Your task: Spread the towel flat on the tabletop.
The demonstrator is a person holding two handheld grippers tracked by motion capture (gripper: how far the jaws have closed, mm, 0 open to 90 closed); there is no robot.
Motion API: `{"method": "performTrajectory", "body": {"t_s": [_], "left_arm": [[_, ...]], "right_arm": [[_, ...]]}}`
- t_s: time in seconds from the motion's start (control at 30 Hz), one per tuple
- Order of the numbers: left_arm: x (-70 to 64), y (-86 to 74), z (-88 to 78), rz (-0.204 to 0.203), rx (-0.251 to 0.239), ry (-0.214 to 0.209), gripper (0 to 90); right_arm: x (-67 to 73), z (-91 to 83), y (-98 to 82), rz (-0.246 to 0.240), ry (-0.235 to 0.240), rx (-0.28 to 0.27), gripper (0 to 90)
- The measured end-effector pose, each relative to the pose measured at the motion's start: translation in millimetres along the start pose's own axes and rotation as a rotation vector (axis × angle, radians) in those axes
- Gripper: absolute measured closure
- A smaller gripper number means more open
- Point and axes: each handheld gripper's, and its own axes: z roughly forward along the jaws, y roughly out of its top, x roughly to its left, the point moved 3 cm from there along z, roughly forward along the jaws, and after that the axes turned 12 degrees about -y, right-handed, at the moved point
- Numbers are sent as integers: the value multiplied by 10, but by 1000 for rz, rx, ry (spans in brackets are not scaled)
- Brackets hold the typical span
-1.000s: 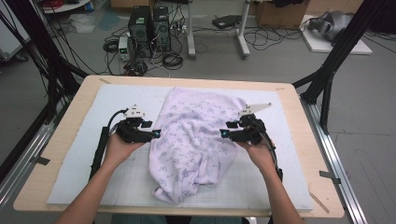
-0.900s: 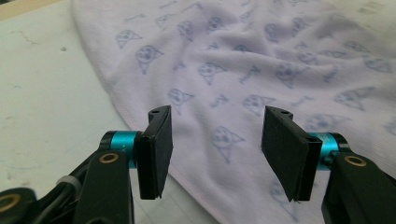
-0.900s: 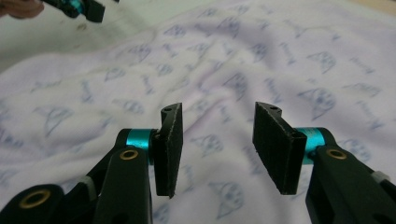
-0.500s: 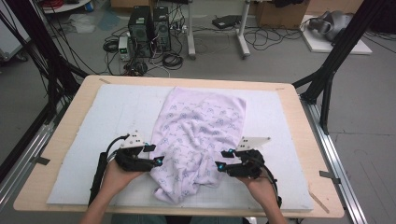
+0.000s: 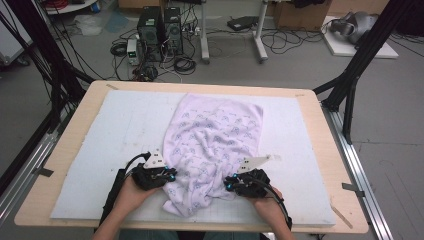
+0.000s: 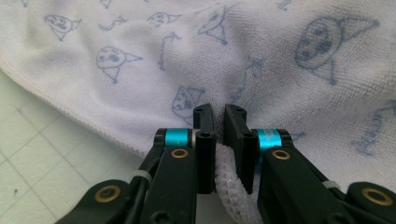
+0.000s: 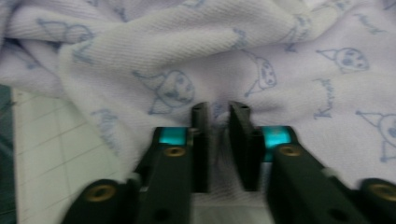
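A pale lilac towel [image 5: 215, 142] printed with small blue faces lies crumpled on the white mat [image 5: 110, 130]. My left gripper [image 5: 171, 176] sits at the towel's near left edge and my right gripper [image 5: 228, 186] at its near right edge. In the left gripper view the towel [image 6: 140, 60] spreads ahead, and the left gripper [image 6: 219, 114] has just been closing, its jaws pinching a thick white hem. In the right gripper view the right gripper [image 7: 219, 112] has likewise just been closing, and a fold of the towel [image 7: 196, 51] is squeezed between its jaws.
The mat lies on a wooden table [image 5: 320, 130] with black frame posts [image 5: 360, 60] at the back corners. Beyond the far edge, computer cases [image 5: 160, 25] and cables stand on the floor. Bare mat stretches left and right of the towel.
Both hands moved from the towel's middle toward the near edge of the table. The jaws of both grippers closed on the cloth at the towel's near sides.
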Motion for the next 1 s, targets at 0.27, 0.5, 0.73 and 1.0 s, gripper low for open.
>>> {"method": "performTrajectory", "body": {"t_s": [0.27,0.5,0.73,1.0], "left_arm": [[144,119,-269,-34,-96,43,835],[416,257,-332,-75,-116,103,835],[792,140,-109,-186,-67,153,834],[812,143,-219,-201,-99,140,695]], "right_arm": [[-82,-166,138,-44,-31,-21,866],[-453,-313,416,-21,-123,-57,867],[-805,64,328,85,-142,42,867],[-842,112,303,115,-120,27,802]]}}
